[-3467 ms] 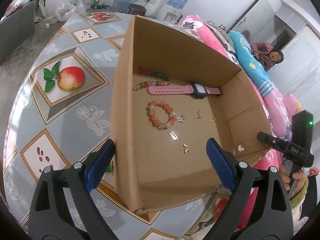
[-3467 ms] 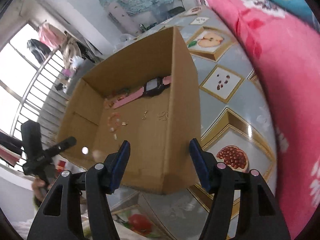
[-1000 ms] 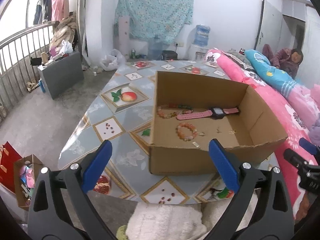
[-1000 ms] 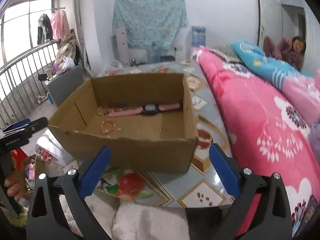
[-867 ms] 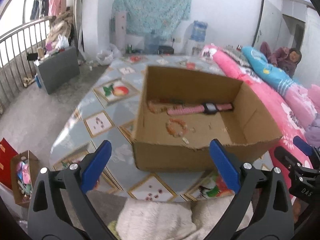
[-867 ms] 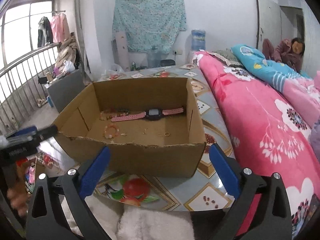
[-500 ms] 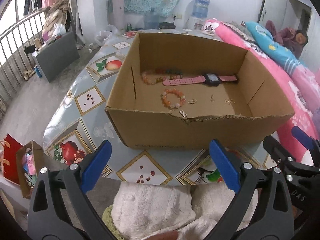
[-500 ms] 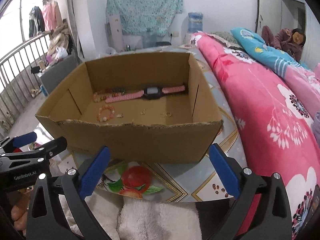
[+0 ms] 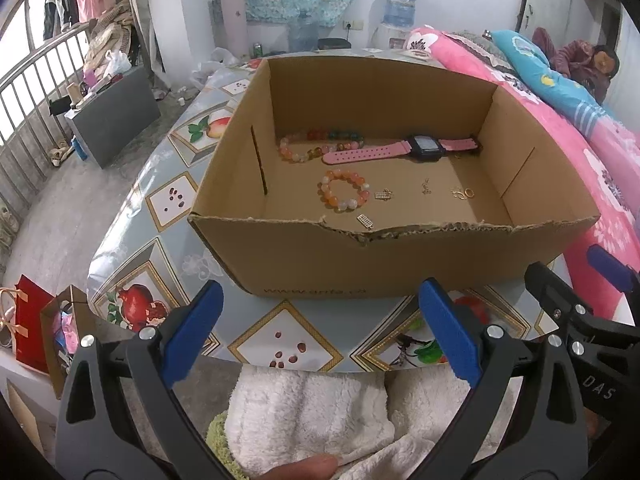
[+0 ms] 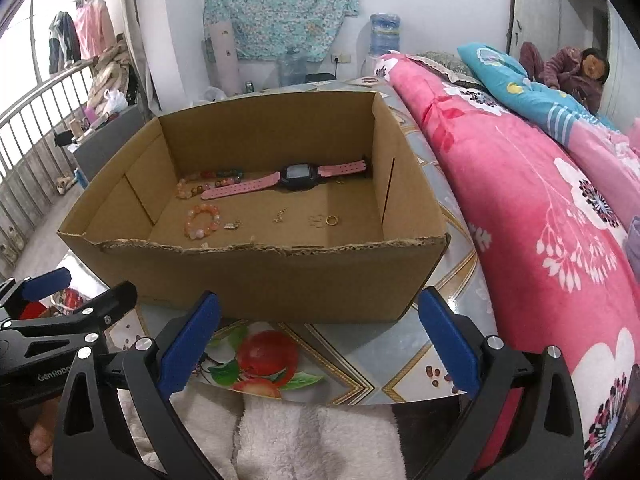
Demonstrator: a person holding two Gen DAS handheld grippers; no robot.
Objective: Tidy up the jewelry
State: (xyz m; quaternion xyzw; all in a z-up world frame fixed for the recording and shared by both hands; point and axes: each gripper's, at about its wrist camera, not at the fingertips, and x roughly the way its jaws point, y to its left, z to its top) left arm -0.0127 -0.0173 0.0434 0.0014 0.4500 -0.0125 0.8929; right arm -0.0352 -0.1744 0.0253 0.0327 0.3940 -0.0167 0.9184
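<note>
Cardboard, beads, plastic and plush

We see a matt brown cardboard box (image 9: 400,264) with a ragged torn near rim, on a glossy, reflective printed tablecloth (image 9: 168,200). Inside, at 12 o'clock, lie glossy beaded bracelets (image 9: 343,195) and a pink rubbery-strapped watch (image 9: 424,147). Our gripper fingers (image 9: 448,332) look matt black plastic with smooth blue pads. Fluffy white cloth (image 9: 304,412) lies at 6 o'clock.

white walls; patterned cloth (image 10: 280,4) hanging; pink floral bedding (image 10: 540,208) right; railing (image 9: 36,100) left
</note>
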